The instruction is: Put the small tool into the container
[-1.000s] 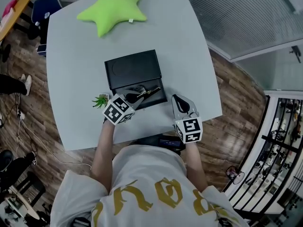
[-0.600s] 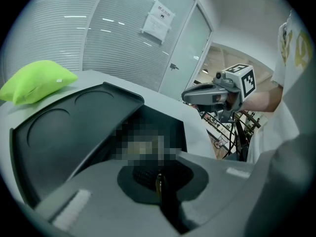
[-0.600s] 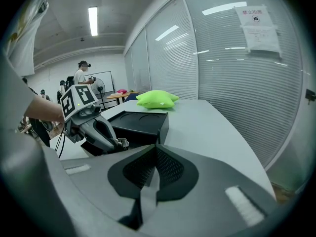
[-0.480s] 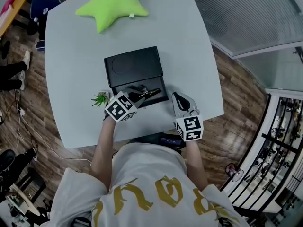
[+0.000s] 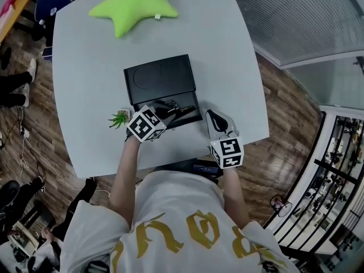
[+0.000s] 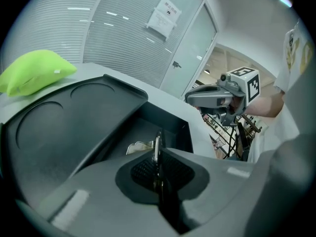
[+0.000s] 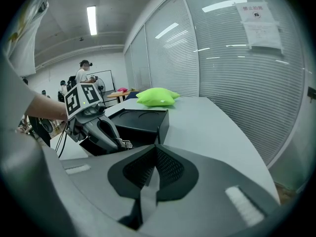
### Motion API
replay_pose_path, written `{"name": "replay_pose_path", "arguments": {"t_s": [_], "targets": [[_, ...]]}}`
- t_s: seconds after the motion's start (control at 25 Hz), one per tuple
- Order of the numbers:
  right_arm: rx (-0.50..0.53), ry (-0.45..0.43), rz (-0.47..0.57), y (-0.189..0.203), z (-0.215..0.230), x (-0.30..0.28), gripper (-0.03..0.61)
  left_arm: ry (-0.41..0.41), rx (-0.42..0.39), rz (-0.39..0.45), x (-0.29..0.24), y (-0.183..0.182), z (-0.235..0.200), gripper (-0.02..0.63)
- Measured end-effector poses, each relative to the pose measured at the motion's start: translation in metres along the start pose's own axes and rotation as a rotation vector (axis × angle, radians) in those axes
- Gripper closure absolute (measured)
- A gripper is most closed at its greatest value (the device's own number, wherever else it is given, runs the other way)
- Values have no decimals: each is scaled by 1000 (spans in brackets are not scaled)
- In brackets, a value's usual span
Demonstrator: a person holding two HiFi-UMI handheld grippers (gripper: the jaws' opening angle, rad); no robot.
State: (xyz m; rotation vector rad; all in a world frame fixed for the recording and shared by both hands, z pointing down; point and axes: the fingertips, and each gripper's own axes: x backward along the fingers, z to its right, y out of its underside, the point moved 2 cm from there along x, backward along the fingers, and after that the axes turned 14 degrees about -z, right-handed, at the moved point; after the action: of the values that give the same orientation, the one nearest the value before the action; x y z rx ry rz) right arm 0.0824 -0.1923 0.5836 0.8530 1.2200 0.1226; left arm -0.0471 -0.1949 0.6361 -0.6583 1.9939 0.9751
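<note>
Over box (image 5: 162, 79) front compartment, my left gripper (image 5: 166, 110) clamps tool (image 6: 157, 143); right gripper (image 5: 215, 120) closed, empty, between box and table's (image 5: 242, 67) right edge.

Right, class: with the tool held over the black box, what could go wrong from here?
The left claw pinches the thin small tool edge-on, so it might slip or twist.
The container has a narrow open compartment that already holds something pale, so the tool may land on the rim.
The plant sits beside that claw and could be knocked.
</note>
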Motion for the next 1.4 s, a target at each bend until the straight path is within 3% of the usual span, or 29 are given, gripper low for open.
{"name": "replay_pose_path", "arguments": {"t_s": [0.68, 0.84, 1.16, 1.4], "targets": [[-1, 10, 2, 2, 3, 8, 555, 0, 36, -10, -5, -4, -3, 564], [-3, 14, 5, 2, 2, 9, 555, 72, 122, 24, -2, -5, -3, 455], [-7, 20, 10, 4, 2, 11, 555, 30, 117, 70, 11, -11, -10, 442], [7, 22, 22, 0, -1, 14, 555, -43, 63, 36, 11, -10, -9, 437]]}}
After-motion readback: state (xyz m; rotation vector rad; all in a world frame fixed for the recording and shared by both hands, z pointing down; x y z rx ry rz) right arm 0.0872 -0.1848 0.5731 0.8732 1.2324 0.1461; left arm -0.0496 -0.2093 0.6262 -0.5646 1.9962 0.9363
